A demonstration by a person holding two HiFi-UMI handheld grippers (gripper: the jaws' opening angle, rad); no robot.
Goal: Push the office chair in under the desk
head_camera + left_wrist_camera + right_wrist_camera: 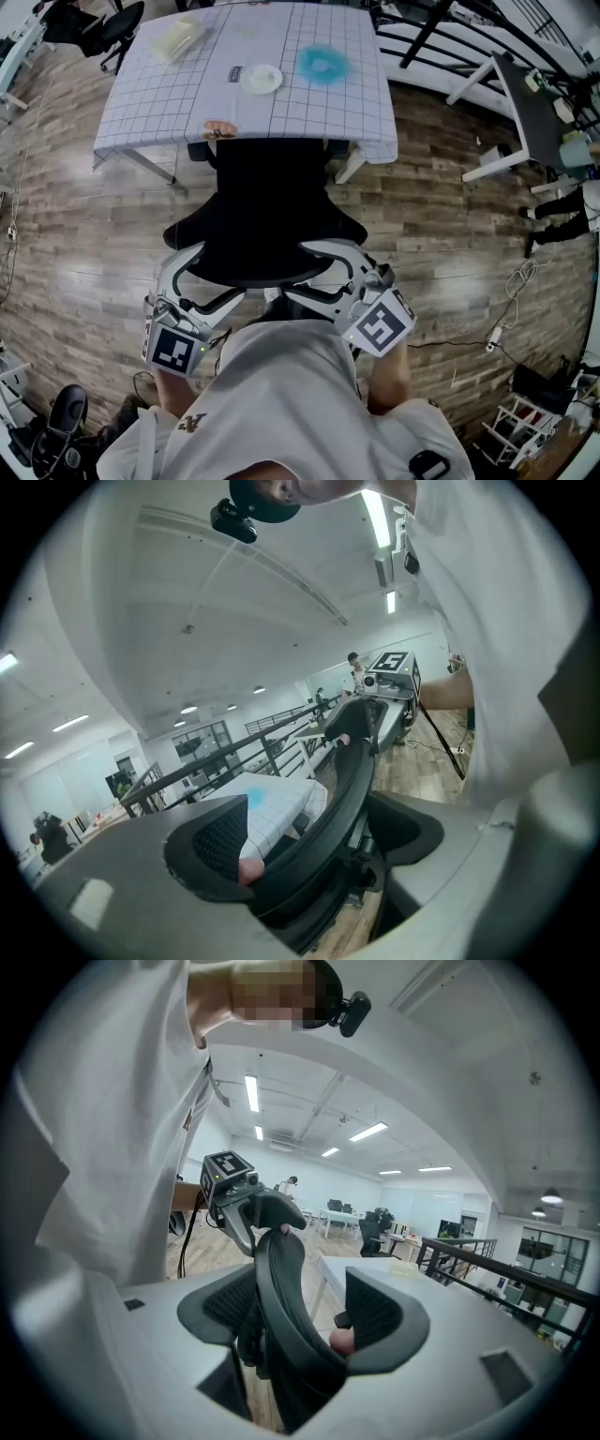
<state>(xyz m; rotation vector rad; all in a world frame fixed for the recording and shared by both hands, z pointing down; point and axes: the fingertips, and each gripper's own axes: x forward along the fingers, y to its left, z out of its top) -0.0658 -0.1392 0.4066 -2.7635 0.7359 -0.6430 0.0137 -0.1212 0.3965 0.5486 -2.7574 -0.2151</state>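
One broad desk under a grid-patterned cloth stands ahead. The black office chair sits at its near edge, front seemingly tucked just beneath, backrest towards the person. The left gripper and right gripper each have their jaws closed around the backrest's top rim, one at either end, and look to be pressing on it.

A gridded cloth lies at 12 o'clock, bearing 1 white dish near its middle, 1 blue ring at the dish's 2 o'clock and a pale yellow container toward 10 o'clock. Wood-plank floor spreads all round. A white cable trails at 4 o'clock, a black shoe at 8 o'clock.
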